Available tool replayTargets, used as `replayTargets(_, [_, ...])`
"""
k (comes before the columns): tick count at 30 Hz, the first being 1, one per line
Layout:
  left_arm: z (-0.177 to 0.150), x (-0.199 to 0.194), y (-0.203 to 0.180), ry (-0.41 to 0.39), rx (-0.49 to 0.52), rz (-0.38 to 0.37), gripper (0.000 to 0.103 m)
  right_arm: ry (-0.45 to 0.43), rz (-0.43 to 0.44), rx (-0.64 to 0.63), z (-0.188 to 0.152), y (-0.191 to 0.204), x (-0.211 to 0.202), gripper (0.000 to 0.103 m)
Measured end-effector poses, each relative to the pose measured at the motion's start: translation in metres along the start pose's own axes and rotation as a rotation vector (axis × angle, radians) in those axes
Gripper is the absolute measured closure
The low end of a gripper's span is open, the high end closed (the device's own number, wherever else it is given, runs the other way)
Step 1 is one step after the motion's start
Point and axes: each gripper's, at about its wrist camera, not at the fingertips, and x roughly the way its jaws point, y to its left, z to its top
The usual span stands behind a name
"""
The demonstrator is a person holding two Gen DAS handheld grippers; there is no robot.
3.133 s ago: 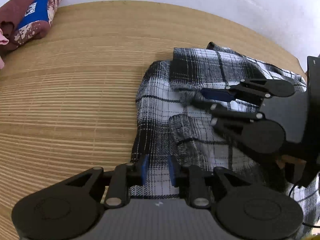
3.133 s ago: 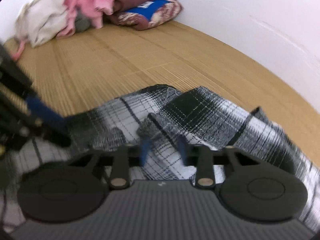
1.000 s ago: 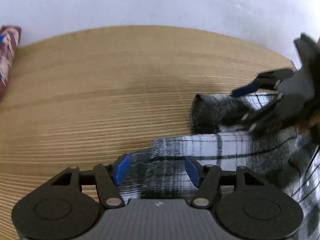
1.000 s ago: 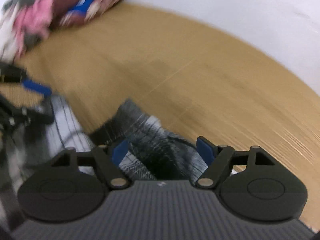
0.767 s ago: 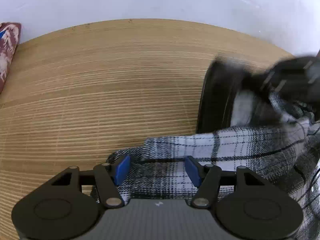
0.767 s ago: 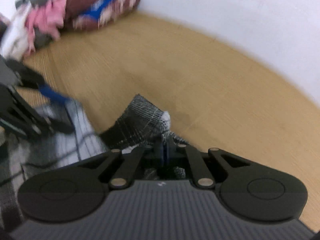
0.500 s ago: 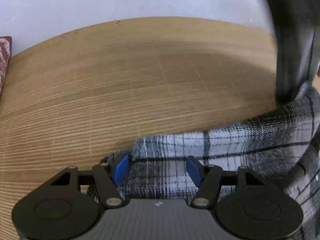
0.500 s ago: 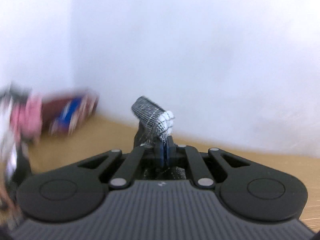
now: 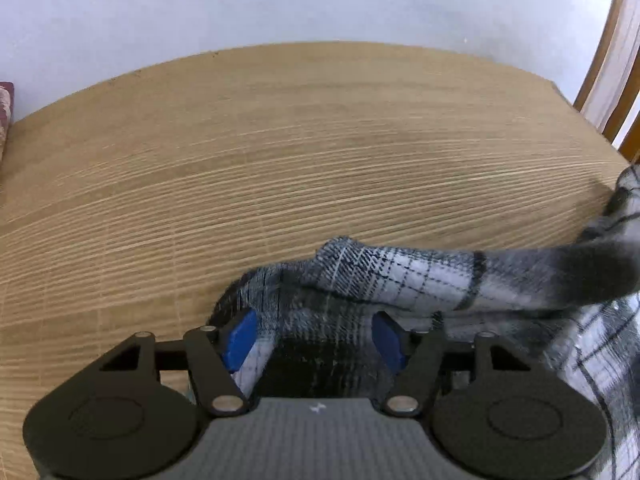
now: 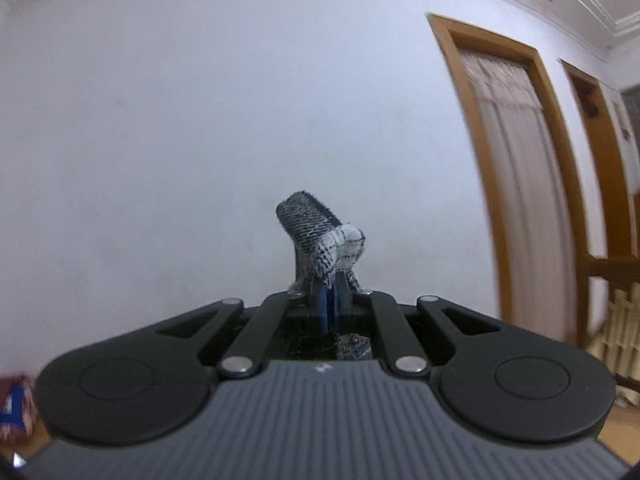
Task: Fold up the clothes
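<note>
The woven mat [image 9: 280, 168] fills most of the left wrist view, running up to the white wall [image 9: 280, 0] along the top of the frame. The plaid shirt [image 9: 400, 276] lies on the mat at the lower centre and stretches away toward the right edge, where it lifts off and blurs.

The left tongs [image 9: 316, 340], at the bottom of that frame, have a bunch of the shirt between their blue pads [image 9: 240, 340], and the jaws are closing; whether the pads already press the cloth I cannot tell.

In the right wrist view the right tongs [image 10: 330, 306] at lower centre are clamped together on a small corner of the shirt [image 10: 320, 240], which stands up against the wall with a wooden door frame [image 10: 480, 160] to the right.

The risks, as I judge them:
- The right grip holds only a narrow tip of cloth; a hard pull could slip it out.
- If the left tongs are not yet firm, the shirt may drag across the mat instead of stretching flat.
- The bunched fabric at the left tongs could set a crooked crease.
</note>
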Motion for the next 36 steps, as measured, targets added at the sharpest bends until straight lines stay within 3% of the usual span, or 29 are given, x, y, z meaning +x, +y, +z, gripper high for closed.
replayTargets(1, [-0.005, -0.005, 0.001, -0.014, -0.012, -0.014, 0.048, 0.051, -0.036, -0.014, -0.013, -0.004, -0.014, 0.095])
replayTargets(3, [-0.015, -0.016, 0.002, -0.032, -0.040, -0.053, 0.049, 0.192, -0.122, -0.027, -0.046, -0.014, -0.033, 0.094])
replayTargets(5, [-0.026, -0.028, 0.006, -0.036, -0.059, -0.099, 0.049, 0.393, -0.227, -0.009, -0.092, -0.022, -0.035, 0.092])
replayTargets(8, [-0.035, -0.043, 0.006, -0.040, -0.023, -0.089, 0.048, 0.683, -0.435, -0.041, -0.165, -0.028, -0.019, 0.089])
replayTargets(10, [-0.038, -0.052, 0.004, -0.052, 0.006, -0.078, 0.046, 0.702, -0.531, -0.110, -0.185, -0.011, -0.015, 0.089])
replayTargets(12, [-0.038, -0.057, 0.009, -0.065, 0.003, -0.076, 0.043, 0.633, -0.513, -0.194, -0.176, -0.002, -0.016, 0.087])
replayTargets(14, [-0.040, -0.064, 0.014, -0.071, -0.016, -0.069, 0.042, 0.520, -0.415, -0.305, -0.164, 0.031, -0.019, 0.059])
replayTargets(15, [-0.041, -0.068, 0.015, -0.073, -0.026, -0.067, 0.042, 0.469, -0.351, -0.340, -0.158, 0.054, -0.012, 0.050])
replayTargets(16, [-0.044, -0.074, 0.015, -0.072, -0.037, -0.069, 0.041, 0.440, -0.252, -0.347, -0.152, 0.072, -0.003, 0.034])
replayTargets(17, [-0.047, -0.079, 0.014, -0.071, -0.049, -0.071, 0.040, 0.445, -0.098, -0.329, -0.149, 0.088, 0.007, 0.028])
replayTargets(20, [-0.057, -0.088, 0.013, -0.055, -0.077, -0.039, 0.038, 0.587, 0.349, -0.210, -0.165, 0.142, 0.056, 0.030])
replayTargets(23, [-0.078, -0.090, 0.016, -0.024, -0.134, -0.001, 0.038, 0.743, 0.630, -0.204, -0.207, 0.211, 0.112, 0.030])
replayTargets(25, [-0.093, -0.097, 0.021, -0.010, -0.186, 0.018, 0.039, 0.808, 0.682, -0.334, -0.241, 0.258, 0.141, 0.030])
replayTargets(27, [-0.107, -0.106, 0.028, 0.004, -0.236, 0.036, 0.039, 0.816, 0.710, -0.448, -0.268, 0.284, 0.154, 0.031])
replayTargets(28, [-0.113, -0.110, 0.031, 0.010, -0.254, 0.050, 0.038, 0.818, 0.725, -0.501, -0.281, 0.296, 0.160, 0.046])
replayTargets(29, [-0.120, -0.115, 0.035, 0.016, -0.273, 0.065, 0.038, 0.823, 0.754, -0.534, -0.287, 0.305, 0.160, 0.095])
replayTargets(32, [-0.129, -0.129, 0.047, 0.012, -0.313, 0.109, 0.038, 0.755, 0.804, -0.567, -0.273, 0.309, 0.139, 0.094])
replayTargets(36, [-0.132, -0.141, 0.062, 0.000, -0.360, 0.122, 0.038, 0.691, 1.033, -0.676, -0.253, 0.288, 0.081, 0.092])
